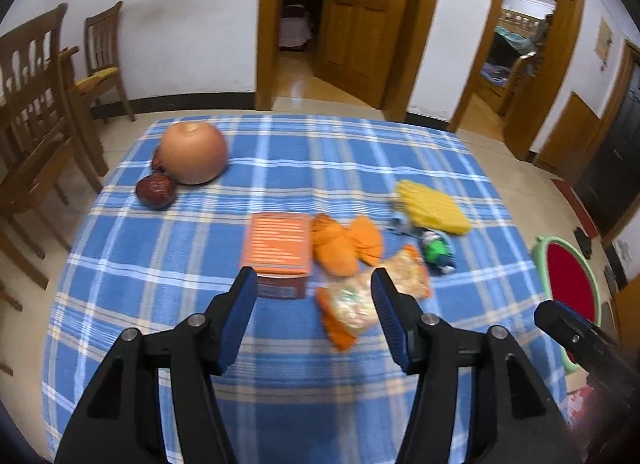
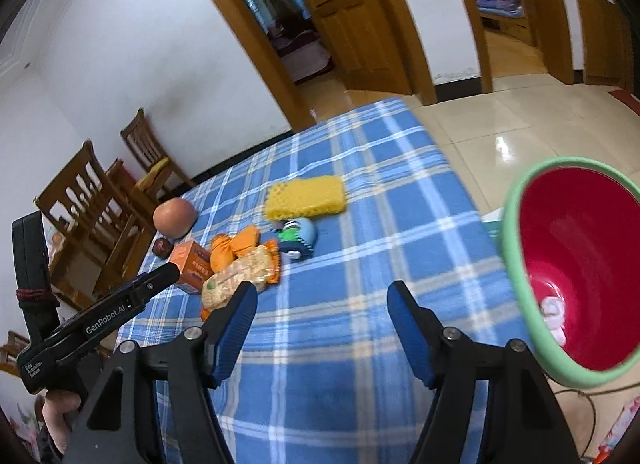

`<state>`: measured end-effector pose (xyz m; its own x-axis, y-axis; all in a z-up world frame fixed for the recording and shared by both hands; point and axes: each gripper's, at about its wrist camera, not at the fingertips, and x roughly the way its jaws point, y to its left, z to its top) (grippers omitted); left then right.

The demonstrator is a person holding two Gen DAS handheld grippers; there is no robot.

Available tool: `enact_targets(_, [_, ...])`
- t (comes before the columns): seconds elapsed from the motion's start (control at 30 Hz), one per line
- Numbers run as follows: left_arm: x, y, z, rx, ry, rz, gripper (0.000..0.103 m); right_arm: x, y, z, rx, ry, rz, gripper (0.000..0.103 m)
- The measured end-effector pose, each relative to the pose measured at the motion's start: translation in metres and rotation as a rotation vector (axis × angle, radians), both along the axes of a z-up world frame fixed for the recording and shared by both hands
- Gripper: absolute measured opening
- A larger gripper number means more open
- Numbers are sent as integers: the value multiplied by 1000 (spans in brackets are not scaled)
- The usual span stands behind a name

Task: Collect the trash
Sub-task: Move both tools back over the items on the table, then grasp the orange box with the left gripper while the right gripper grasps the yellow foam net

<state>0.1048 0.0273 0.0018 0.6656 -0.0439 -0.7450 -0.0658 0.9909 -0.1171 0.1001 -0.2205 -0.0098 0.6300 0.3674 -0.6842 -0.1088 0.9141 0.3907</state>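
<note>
left gripper (image 1: 314, 284) fingers wide | right gripper (image 2: 322, 296) fingers wide (both empty)

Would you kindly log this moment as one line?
left tool: open, empty | right tool: open, empty | wrappers: on table | bin: beside table

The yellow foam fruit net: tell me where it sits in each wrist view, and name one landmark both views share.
Left wrist view: the yellow foam net lies right of centre on the checked cloth, beyond the green-and-blue toy.
Right wrist view: the net lies at centre, just above the toy.
Shared landmark: the orange box.
</note>
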Motion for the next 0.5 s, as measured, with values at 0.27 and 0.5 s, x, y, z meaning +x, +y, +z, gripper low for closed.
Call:
enact_targets(0.27, [16, 19, -14, 15, 29, 61, 68, 42, 35, -15, -61, 41, 73, 70])
enact_targets(0.5, [30, 17, -22, 21, 43, 52, 70, 70, 51, -32, -97, 79, 107, 70])
